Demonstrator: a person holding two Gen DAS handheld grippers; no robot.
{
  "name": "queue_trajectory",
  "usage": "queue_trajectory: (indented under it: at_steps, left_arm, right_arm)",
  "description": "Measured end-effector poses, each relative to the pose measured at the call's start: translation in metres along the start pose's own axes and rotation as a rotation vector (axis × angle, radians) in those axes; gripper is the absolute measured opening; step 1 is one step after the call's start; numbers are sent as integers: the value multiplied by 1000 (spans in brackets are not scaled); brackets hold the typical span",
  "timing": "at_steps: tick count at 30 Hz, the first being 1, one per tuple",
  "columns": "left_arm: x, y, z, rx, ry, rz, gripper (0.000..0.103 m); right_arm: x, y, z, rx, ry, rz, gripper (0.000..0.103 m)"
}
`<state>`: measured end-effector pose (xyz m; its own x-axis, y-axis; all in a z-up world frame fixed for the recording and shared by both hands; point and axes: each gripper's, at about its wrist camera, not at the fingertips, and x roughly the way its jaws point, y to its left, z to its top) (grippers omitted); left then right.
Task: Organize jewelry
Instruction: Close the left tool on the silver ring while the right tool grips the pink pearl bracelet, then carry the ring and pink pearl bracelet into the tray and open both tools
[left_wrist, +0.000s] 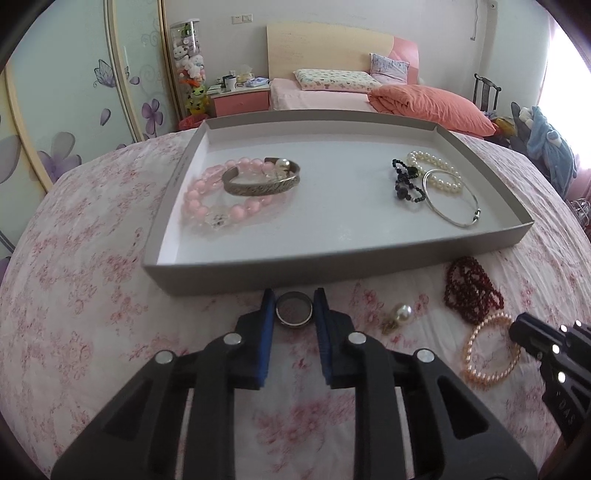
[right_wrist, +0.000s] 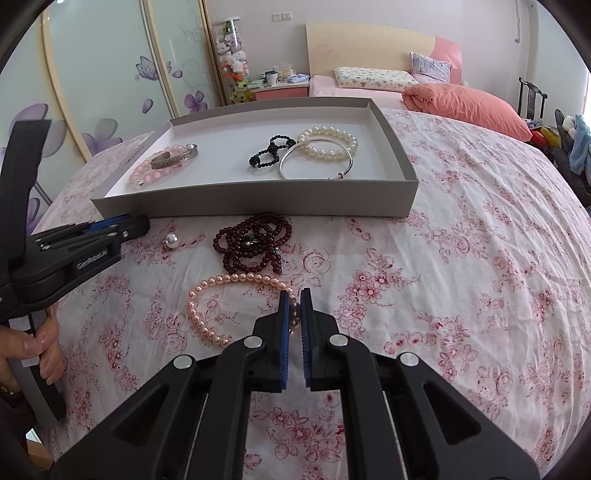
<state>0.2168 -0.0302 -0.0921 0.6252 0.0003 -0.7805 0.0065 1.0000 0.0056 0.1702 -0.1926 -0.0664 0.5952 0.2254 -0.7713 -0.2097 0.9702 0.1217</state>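
Left tool (left_wrist: 294, 303) grips a ring (left_wrist: 294, 313); right tool (right_wrist: 294, 300) is clamped on the pink pearl bracelet (right_wrist: 207, 314). Tray (left_wrist: 207, 275) holds five pieces; dark beads (right_wrist: 255, 242) and pearl earring (right_wrist: 172, 240) remain on the bed

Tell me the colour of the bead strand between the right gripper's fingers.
Peachy pink, pearly bead strand; it shows best in the right wrist view, at the right gripper.

The tray's (left_wrist: 343, 218) middle is bare between the cuff (left_wrist: 260, 179) at 10 o'clock and the bangle (left_wrist: 452, 197) at 2; its front wall bars a low approach. Red beads (right_wrist: 255, 242) and a pearl earring (right_wrist: 171, 240) crowd the cloth before it.
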Motion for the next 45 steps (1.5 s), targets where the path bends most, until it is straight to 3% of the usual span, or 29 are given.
queue_trajectory:
  at_steps: [8, 23, 32, 45]
  left_arm:
    - [-21, 26, -26, -5, 0, -27, 22]
    - [-21, 26, -25, -6, 1, -21, 22]
    - [-28, 35, -31, -41, -17, -13, 22]
    - [-55, 33, -32, -27, -118, 19, 22]
  right_arm:
    - [-1, 10, -3, -39, 6, 25, 7]
    - [-2, 8, -3, -16, 1, 50, 7]
    - [-31, 14, 8, -26, -125, 108, 7]
    - [-58, 29, 19, -39, -228, 179, 7]
